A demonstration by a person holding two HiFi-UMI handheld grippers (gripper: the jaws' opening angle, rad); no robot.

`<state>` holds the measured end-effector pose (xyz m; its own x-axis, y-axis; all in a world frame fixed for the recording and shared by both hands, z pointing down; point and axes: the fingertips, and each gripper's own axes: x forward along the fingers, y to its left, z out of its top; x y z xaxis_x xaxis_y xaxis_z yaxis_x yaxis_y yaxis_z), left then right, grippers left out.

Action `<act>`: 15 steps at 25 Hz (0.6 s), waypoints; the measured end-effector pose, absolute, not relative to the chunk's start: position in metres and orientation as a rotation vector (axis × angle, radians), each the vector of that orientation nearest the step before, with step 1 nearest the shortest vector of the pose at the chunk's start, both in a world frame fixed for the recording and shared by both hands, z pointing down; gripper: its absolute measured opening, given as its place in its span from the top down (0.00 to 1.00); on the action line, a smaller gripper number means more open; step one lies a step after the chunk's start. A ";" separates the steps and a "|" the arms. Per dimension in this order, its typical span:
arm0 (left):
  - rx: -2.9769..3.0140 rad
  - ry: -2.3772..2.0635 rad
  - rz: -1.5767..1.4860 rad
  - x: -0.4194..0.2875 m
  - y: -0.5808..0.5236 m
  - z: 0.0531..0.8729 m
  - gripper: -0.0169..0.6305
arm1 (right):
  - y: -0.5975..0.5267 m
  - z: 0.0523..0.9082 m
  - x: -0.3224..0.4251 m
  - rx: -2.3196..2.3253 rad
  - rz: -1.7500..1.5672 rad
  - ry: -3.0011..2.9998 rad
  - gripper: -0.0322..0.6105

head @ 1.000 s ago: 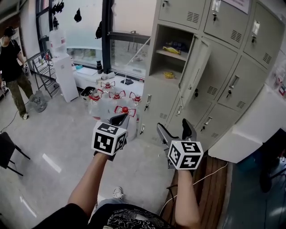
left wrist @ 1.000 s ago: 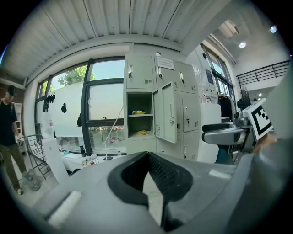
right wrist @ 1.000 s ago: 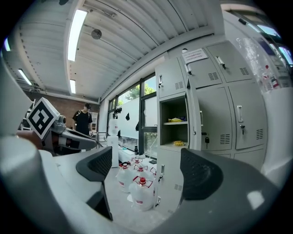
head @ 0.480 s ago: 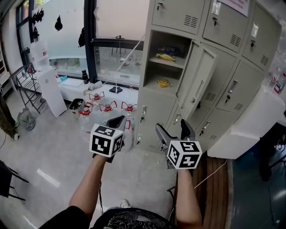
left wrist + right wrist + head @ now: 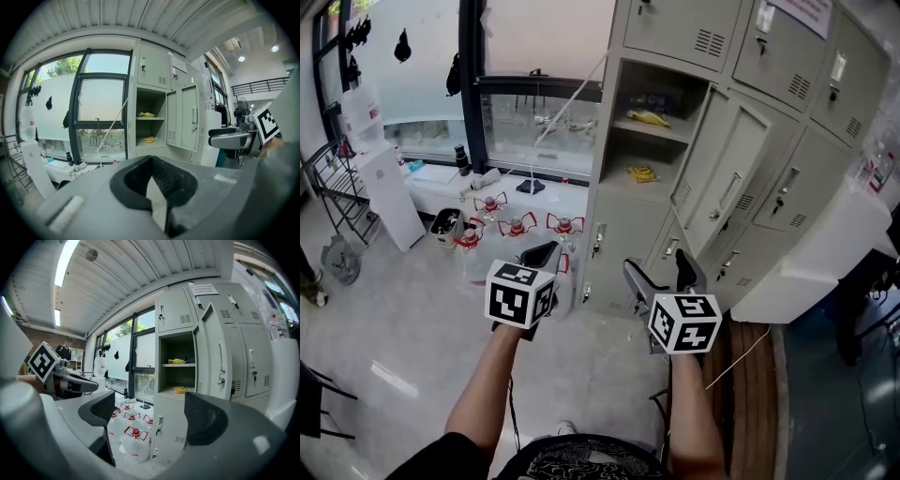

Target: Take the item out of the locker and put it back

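Observation:
The grey locker's open compartment (image 5: 652, 141) has two shelves, and its door (image 5: 727, 183) swings out to the right. A yellow item (image 5: 649, 118) lies on the upper shelf, and a smaller yellow item (image 5: 641, 173) on the lower one. Both also show in the left gripper view, upper item (image 5: 146, 114) and lower item (image 5: 150, 139), and in the right gripper view, upper item (image 5: 177, 361) and lower item (image 5: 180, 390). My left gripper (image 5: 546, 253) is shut on nothing and held well short of the locker. My right gripper (image 5: 659, 266) is open and empty beside it.
Several large water bottles (image 5: 511, 234) with red caps stand on the floor left of the locker, below a window ledge (image 5: 478, 183). A white unit (image 5: 384, 187) and a wire rack (image 5: 328, 178) are at far left. A white cabinet (image 5: 825, 253) stands at right.
The head view has swung and the locker sits more to the centre. The person at far left has left the view. Both grippers keep their pose and state.

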<state>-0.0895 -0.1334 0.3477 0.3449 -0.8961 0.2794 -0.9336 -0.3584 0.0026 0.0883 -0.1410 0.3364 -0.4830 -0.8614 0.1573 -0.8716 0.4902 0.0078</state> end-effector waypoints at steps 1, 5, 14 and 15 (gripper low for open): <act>2.443 -1.668 0.346 -0.091 -0.135 0.349 0.97 | -0.141 0.337 0.086 1.518 0.112 -2.584 0.22; 2.464 -1.639 0.351 -0.092 -0.138 0.350 0.97 | -0.144 0.339 0.079 1.529 0.115 -2.568 0.22; 2.492 -1.623 0.354 -0.096 -0.142 0.350 0.97 | -0.154 0.337 0.077 1.569 0.109 -2.569 0.23; 2.497 -1.621 0.357 -0.096 -0.143 0.351 0.97 | -0.155 0.338 0.076 1.571 0.110 -2.570 0.23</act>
